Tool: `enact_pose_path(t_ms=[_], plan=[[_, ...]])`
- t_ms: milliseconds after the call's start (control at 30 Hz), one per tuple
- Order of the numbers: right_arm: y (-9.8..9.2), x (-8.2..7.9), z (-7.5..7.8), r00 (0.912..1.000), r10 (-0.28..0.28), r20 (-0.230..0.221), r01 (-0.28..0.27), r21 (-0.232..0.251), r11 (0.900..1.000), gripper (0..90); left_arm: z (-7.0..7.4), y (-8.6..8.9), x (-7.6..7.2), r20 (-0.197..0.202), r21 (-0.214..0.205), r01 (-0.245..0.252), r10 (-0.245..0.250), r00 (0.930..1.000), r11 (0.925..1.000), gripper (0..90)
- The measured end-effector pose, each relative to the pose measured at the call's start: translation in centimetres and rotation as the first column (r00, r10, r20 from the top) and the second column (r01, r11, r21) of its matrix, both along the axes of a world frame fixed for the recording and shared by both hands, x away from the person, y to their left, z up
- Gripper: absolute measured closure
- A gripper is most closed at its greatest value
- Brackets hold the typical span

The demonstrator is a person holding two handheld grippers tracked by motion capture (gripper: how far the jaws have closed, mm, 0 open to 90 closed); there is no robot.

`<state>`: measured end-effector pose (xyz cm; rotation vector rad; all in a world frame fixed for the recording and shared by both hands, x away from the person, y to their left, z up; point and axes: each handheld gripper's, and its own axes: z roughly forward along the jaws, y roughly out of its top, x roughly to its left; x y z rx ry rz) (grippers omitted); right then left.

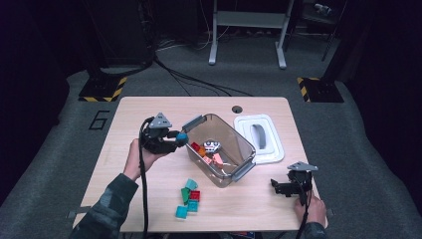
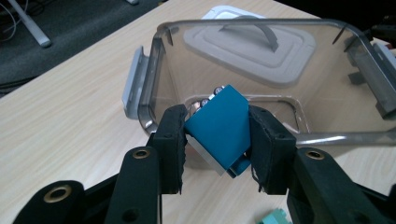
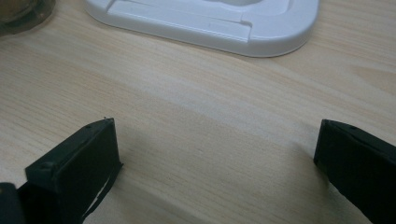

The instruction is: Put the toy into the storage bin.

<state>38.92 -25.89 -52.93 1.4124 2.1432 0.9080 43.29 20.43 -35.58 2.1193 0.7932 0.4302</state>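
Left tool (image 2: 217,140) clamped on blue block (image 2: 219,128) just outside clear bin (image 2: 154,60) rim. High view adds loose blocks (image 1: 188,198) on worktop (image 1: 149,107). Right tool (image 3: 215,158) gapes, empty, near white lid (image 3: 261,28).

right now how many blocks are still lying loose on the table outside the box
5, as far as the high view shows: two teal blocks, a green one, a red one and another teal one, clustered in front of the box. Overlaps could hide more.

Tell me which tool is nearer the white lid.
Right. The right tool rests on the table just in front of the white lid; the left tool is across the clear box, holding a blue block.
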Motion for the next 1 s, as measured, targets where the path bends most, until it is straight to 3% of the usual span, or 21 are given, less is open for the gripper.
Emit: enact_pose_path(t_ms=[367,600,1000], plan=[[0.0,0.0,0.0,1.0,0.0,0.0,0.0,0.0,1.0,0.0,0.5,-2.1,1.1,0.002,0.008,0.02,-0.02,0.9998,0.9998,59.6],[0.0,0.0,0.0,1.0,0.0,0.001,0.0,-0.003,1.0,0.0,-0.7,-3.6,2.0,-0.029,0.015,0.037,-0.037,0.9989,0.9992,59.6],[0.0,0.0,0.0,1.0,0.0,0.0,0.0,0.0,1.0,0.0,-2.9,-4.9,3.1,-0.079,0.08,0.057,-0.051,0.9956,0.9952,59.5]])
